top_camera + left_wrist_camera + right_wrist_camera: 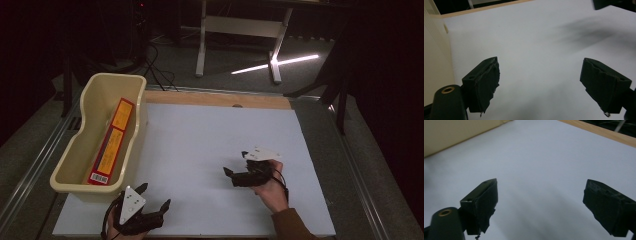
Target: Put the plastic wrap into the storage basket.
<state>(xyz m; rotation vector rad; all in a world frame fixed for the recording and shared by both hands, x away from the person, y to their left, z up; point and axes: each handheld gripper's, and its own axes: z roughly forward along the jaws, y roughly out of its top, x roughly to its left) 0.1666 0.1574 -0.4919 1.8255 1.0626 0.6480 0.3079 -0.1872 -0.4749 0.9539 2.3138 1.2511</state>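
My left gripper (156,195) rests near the front left corner of the white board (210,130). Its jaws are wide apart with nothing between them, as the left gripper view (540,80) also shows. My right gripper (235,162), held in a hand at the centre right, points left over the board. It is open and empty, as in the right gripper view (540,202). A cream plastic bin (80,131) stands along the board's left edge. A long red and orange box (111,142) lies inside it.
The bin's wall (434,62) is just left of my left gripper and farther off in the right gripper view (454,132). A wooden strip (215,98) borders the board's far edge. Behind it stand white desk legs (201,45) and cables on a dark floor.
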